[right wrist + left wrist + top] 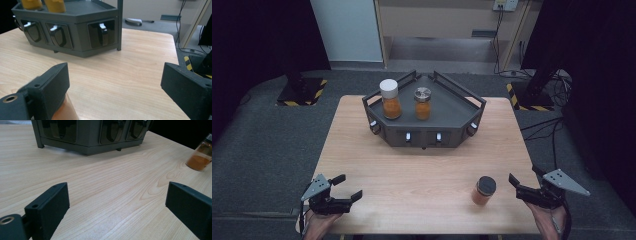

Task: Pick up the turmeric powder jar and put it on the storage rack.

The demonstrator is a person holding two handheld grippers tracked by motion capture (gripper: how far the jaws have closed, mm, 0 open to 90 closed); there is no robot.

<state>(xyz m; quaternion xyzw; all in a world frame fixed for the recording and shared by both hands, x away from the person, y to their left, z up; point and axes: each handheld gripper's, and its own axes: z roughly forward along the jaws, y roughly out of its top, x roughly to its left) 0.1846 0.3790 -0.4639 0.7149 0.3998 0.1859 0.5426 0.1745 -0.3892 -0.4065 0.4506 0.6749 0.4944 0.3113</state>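
A dark grey hexagonal rack (pixel 448 109) stands at the far middle of the wooden table (pixel 412 170). On it are two jars of orange powder, one with a white lid (pixel 390 99) and one with a silver lid (pixel 422 103). A third jar with a dark lid (pixel 484 190) stands on the table near the front right. My right gripper (pixel 524 175) is open just right of that jar, apart from it. In the right gripper view the jar (pixel 63 110) peeks out by the left jaw. My left gripper (pixel 348 186) is open at the front left, holding nothing.
The rack's front wall (pixel 75 30) carries several small drawers with white handles. In the left gripper view the rack (pixel 87 135) is far ahead and the loose jar (pixel 201 155) at the right edge. Cables and yellow-black stand bases lie on the floor beyond the table.
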